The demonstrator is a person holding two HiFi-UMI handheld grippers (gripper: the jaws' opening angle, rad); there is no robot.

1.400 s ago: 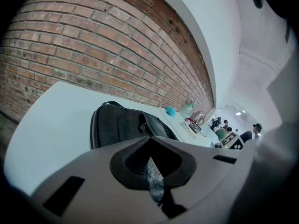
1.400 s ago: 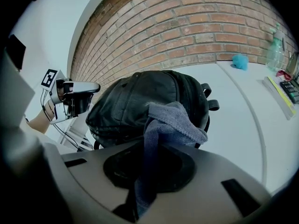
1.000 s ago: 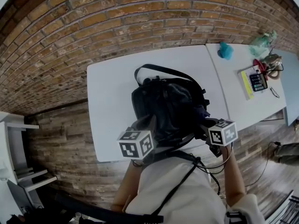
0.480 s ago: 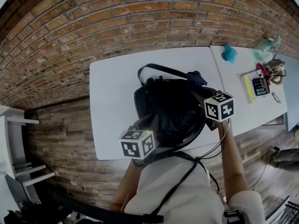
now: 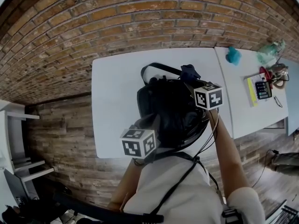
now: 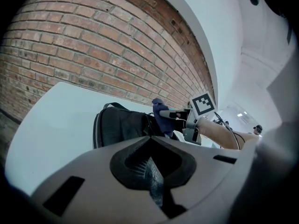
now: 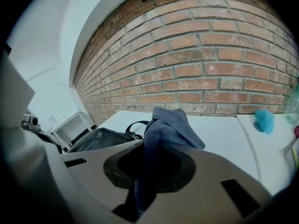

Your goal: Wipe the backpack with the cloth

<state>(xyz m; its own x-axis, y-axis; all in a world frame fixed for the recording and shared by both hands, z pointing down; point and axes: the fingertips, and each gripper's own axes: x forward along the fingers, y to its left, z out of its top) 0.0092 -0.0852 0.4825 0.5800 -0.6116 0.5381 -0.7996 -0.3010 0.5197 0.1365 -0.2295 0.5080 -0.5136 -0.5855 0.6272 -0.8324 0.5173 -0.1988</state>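
A black backpack [image 5: 169,110] lies on the white table [image 5: 114,92], its carry loop toward the brick wall. My left gripper [image 5: 150,123] is at the pack's near edge; in the left gripper view it [image 6: 152,171] is shut on a fold of dark backpack fabric. My right gripper [image 5: 191,80] is over the pack's far right corner, shut on a dark blue cloth [image 5: 188,72]. In the right gripper view the cloth [image 7: 169,124] bunches out of the jaws above the backpack [image 7: 100,139]. The left gripper view shows the cloth [image 6: 159,116] held against the backpack [image 6: 122,125].
A second white table [image 5: 243,111] adjoins on the right, carrying a teal rag [image 5: 233,55], a greenish bottle [image 5: 270,51] and a calculator on a notebook [image 5: 260,89]. The brick wall [image 5: 117,22] runs behind. A white shelf unit [image 5: 14,143] stands at the left on the wooden floor.
My right gripper has carried the cloth from the backpack's near right side along it to the far right corner. The left gripper has stayed at the near edge.
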